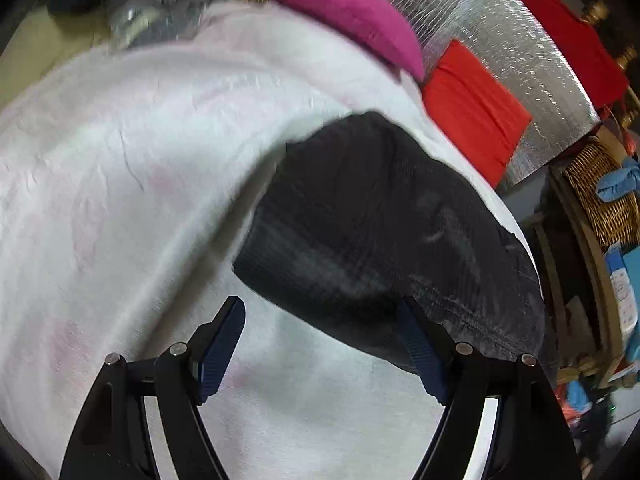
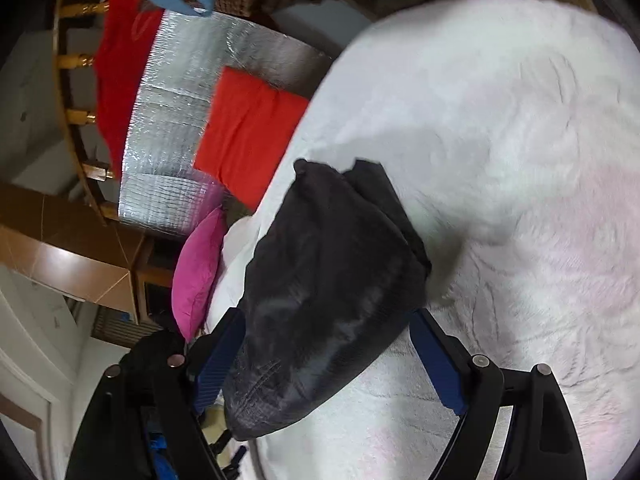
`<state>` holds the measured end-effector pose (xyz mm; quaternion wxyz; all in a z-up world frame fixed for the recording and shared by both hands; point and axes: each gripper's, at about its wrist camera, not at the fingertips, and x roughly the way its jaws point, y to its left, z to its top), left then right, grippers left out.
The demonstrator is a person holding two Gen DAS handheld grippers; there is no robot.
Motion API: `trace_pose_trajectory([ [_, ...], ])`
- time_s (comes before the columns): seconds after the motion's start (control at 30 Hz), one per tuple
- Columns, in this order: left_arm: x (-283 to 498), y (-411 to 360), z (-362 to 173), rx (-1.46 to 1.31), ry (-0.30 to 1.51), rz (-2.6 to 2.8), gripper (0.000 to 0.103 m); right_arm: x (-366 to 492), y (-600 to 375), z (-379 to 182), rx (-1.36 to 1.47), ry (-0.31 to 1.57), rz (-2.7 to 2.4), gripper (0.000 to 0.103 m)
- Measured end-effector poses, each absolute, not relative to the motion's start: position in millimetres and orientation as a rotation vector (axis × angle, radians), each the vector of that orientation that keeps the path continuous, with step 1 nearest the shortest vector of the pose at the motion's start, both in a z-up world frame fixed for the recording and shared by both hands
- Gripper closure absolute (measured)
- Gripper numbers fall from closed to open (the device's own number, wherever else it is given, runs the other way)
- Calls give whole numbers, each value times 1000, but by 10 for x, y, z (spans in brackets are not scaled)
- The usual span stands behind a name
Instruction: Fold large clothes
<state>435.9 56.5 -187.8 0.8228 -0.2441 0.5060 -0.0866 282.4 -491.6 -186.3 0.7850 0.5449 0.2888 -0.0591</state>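
A folded black garment (image 1: pixel 384 236) lies on the white fluffy blanket (image 1: pixel 120 200) near its right edge. My left gripper (image 1: pixel 320 344) is open, with its right finger (image 1: pixel 420 352) at the garment's near edge and its left finger over bare blanket. In the right wrist view the same black garment (image 2: pixel 332 288) lies in a thick fold on the blanket (image 2: pixel 500 160). My right gripper (image 2: pixel 324 356) is open and its two blue-padded fingers stand on either side of the garment's near end, not closed on it.
A magenta cushion (image 1: pixel 340 4) and a red cushion (image 1: pixel 472 108) lie at the blanket's far edge against a silver foil sheet (image 1: pixel 520 52). A red cloth (image 2: pixel 120 72) hangs over a wooden rail. A wicker basket (image 1: pixel 600 196) and clutter stand to the right.
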Motion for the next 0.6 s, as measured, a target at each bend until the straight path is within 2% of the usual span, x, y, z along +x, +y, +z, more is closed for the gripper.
trace_pose_trajectory([
  [0.2, 4407, 508, -2001, -597, 1124, -196, 19, 2962, -4872, -2132, 1259, 684, -102, 16],
  [0.6, 4636, 444, -2255, -820, 1095, -208, 18, 3213, -4790, -2446, 1323, 682, -144, 16],
])
